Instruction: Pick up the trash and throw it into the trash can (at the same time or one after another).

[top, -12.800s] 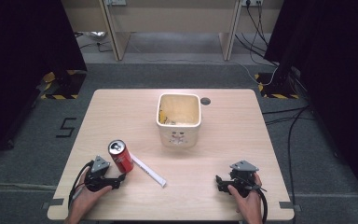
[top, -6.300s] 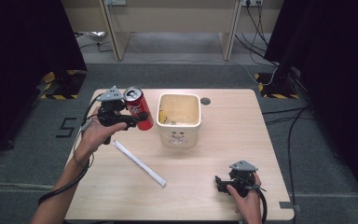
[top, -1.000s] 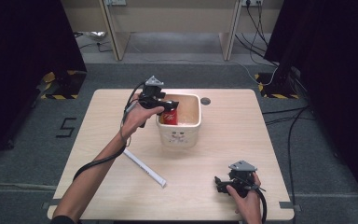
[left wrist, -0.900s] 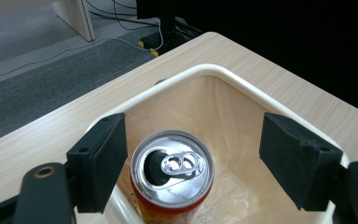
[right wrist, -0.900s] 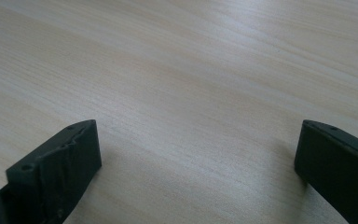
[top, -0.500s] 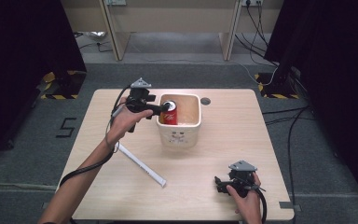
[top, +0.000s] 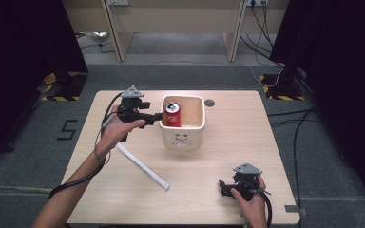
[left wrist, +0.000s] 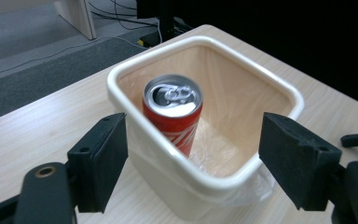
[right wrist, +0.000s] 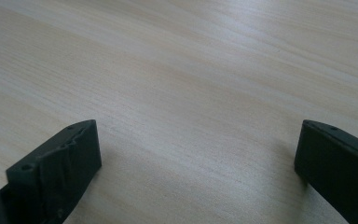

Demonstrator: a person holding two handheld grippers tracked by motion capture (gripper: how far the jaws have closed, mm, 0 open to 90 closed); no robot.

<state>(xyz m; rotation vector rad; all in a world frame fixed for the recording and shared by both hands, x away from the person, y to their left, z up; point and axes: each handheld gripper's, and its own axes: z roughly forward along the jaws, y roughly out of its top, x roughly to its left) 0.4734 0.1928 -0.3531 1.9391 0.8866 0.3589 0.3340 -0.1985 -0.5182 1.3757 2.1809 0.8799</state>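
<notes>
A red drink can (top: 172, 114) (left wrist: 173, 114) stands upright inside the cream square bin (top: 184, 140) (left wrist: 200, 179), against its left wall. My left gripper (top: 153, 118) (left wrist: 200, 163) hovers just left of the bin, open, its two black jaws wide apart with the bin's near corner between them and nothing touching the pads. My right gripper (top: 225, 186) (right wrist: 196, 168) rests low at the table's front right, open over bare wood.
A long white stick (top: 142, 166) lies diagonally on the table left of centre. A round cable hole (top: 209, 102) sits behind the bin. Desk legs and cables line the floor beyond the far edge; black-and-yellow floor plates flank the table.
The left gripper has pulled back leftwards from over the bin, leaving the can standing inside it. The right gripper has stayed put.
</notes>
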